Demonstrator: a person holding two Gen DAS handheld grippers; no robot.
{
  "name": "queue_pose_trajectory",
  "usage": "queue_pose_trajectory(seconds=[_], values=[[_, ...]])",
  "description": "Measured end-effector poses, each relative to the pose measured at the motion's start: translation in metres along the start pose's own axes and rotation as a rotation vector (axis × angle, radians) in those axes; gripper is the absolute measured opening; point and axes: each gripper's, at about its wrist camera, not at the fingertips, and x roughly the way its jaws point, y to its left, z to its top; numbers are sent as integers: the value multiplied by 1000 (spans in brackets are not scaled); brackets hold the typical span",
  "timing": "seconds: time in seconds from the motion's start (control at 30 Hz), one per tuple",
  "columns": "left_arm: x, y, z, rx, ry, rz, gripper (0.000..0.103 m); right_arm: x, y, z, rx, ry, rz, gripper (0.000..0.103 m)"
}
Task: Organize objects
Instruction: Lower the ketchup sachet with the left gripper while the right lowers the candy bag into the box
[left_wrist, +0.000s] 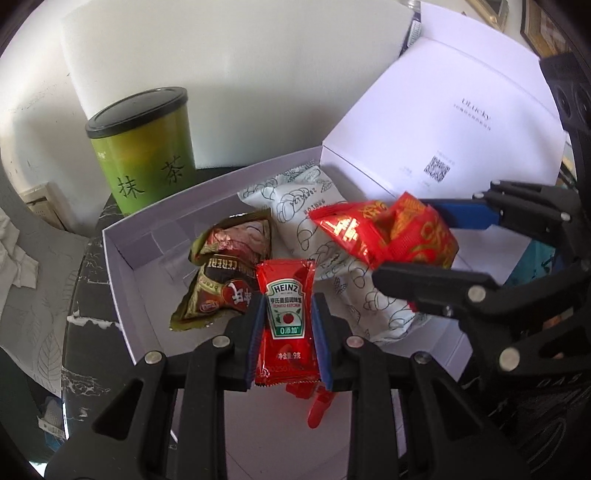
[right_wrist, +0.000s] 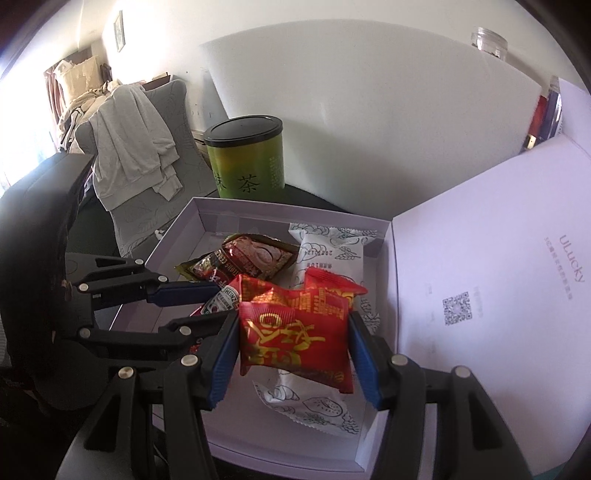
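Observation:
An open white box holds a brown cereal packet and a white bread packet. My left gripper is shut on a red Heinz ketchup sachet above the box's near side. My right gripper is shut on a red and gold snack packet above the white packet. In the left wrist view the right gripper comes in from the right.
A green matcha tin with a black lid stands behind the box. The box's open lid lies to the right. A chair with grey clothes is at the left. White foam board leans behind.

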Motion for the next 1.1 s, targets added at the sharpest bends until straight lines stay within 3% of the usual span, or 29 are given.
queue_pose_trajectory(seconds=[0.27,0.43,0.83,1.1], values=[[11,0,-4,-4,38,23,24,14,-2,-3,9,43,-31,58],[13,1,-6,-10,52,46,24,20,-1,-5,6,61,-5,58],[11,8,-6,-61,59,32,26,24,0,-5,28,93,-12,60],[8,16,-6,-97,49,65,26,24,-2,-4,54,134,-38,67]])
